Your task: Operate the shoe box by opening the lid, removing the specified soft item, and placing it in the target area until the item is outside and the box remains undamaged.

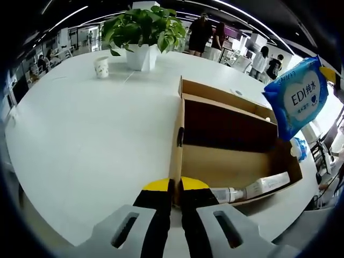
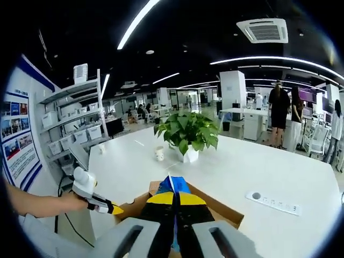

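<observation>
Right gripper (image 2: 173, 207): jaws closed on the blue wipes pack (image 1: 297, 95), lifted clear above the shoe box (image 1: 231, 156).
Left gripper (image 1: 176, 189): jaws pinched on the box's near wall, steadying it.
Inside: a white tube (image 1: 257, 187) remains.
Advice: carry the pack sideways before lowering onto the white table (image 1: 91, 134); hold the cardboard lightly.

A broad white round-edged table (image 2: 301, 177) fills the foreground of an open-plan office with a dark ceiling crossed by long white light strips (image 2: 137, 21) and a square ceiling air vent (image 2: 264, 30). A leafy green plant in a white pot (image 2: 188, 134) and a small white paper cup (image 2: 159, 154) stand on the table. White metal shelving with storage boxes (image 2: 75, 126) lines the left wall, and several people (image 2: 279, 115) stand farther back.
</observation>
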A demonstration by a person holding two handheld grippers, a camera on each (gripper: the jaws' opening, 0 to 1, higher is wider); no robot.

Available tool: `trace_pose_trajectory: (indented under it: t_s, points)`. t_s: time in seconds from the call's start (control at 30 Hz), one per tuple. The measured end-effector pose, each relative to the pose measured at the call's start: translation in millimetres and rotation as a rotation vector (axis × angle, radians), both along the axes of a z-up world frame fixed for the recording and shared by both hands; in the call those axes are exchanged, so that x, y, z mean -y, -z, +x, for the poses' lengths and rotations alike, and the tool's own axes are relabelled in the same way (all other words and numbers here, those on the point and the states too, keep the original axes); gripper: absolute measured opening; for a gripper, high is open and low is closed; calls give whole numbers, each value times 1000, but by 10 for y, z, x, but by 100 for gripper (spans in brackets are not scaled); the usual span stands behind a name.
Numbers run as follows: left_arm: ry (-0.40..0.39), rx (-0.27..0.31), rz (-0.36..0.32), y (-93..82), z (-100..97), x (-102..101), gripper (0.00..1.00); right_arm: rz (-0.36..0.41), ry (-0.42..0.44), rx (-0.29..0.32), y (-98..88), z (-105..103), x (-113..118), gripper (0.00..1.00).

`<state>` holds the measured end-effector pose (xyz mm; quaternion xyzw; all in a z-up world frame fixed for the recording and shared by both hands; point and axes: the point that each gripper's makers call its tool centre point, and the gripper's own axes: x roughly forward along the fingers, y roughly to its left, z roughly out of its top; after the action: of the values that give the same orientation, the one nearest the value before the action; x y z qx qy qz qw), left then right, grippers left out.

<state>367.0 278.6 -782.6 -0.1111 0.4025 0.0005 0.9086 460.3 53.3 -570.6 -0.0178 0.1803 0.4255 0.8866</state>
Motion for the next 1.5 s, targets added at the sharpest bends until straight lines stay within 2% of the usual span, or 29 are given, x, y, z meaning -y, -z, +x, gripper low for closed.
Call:
trace_pose_trajectory:
  t_s: [0.4,0.9,1.17,1.5]
  points:
    - [-2,2,-2,9,12,-14,2,7,54,27,-175,21,352,0]
    - [-2,1,-7,10,19,-18,2,-5,142,45,-251,93,848,0]
    - [-1,1,-10,12,28,-18,2,-12,184,42,-229,135,1078,0]
    - [3,-1,-9,12,26,-13,3,-32,220,40,-166,168,1257,0]
